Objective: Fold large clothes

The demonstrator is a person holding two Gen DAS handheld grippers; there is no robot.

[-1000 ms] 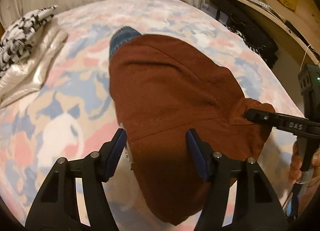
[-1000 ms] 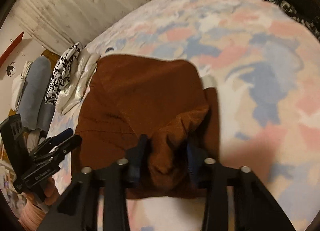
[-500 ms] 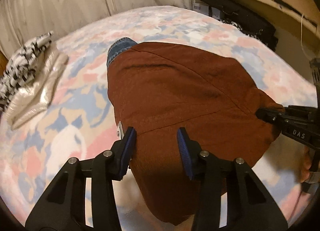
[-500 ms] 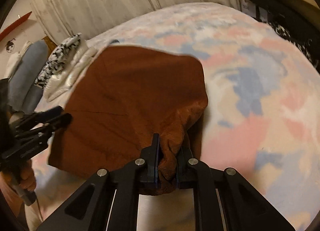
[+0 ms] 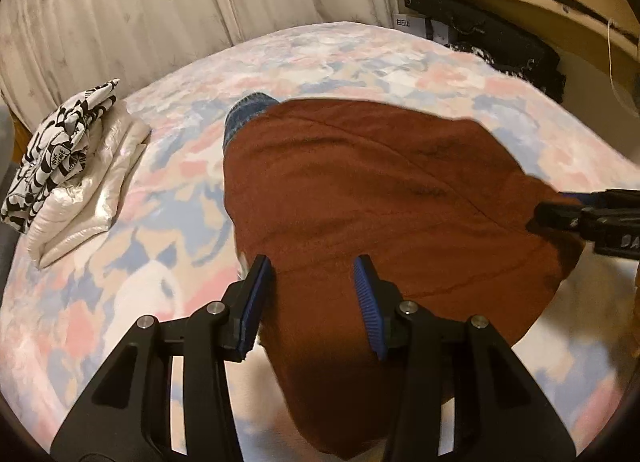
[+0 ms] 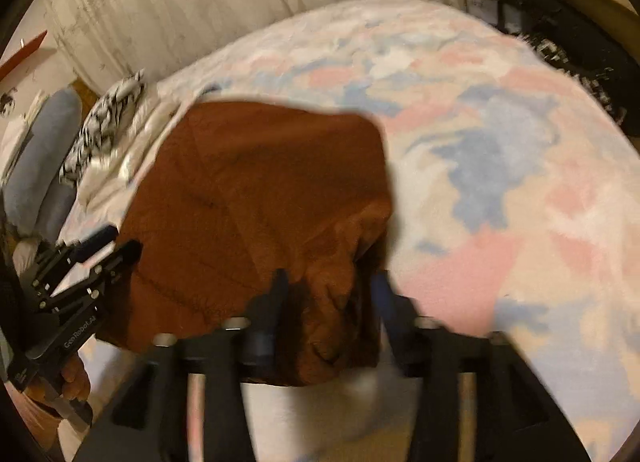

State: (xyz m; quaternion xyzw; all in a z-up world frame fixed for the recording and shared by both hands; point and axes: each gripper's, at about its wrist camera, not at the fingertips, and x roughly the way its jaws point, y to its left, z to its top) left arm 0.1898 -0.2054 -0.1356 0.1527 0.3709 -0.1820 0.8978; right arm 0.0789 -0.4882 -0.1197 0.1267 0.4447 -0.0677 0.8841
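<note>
Soft, limp brown garment (image 5: 384, 198) on bed (image 5: 120, 262); left gripper (image 5: 312, 298) and right gripper (image 6: 328, 302) both open, the right just released; hold at edges.

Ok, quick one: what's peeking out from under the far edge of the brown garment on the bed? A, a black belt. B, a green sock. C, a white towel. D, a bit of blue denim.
D: in the left wrist view a curved patch of blue denim shows just past the far corner of the brown garment.

Right gripper (image 6: 326, 290) jaws have just sprung apart, letting go of the bunched corner of the rust-brown garment (image 5: 380, 198), which now sits loose between them.
</note>
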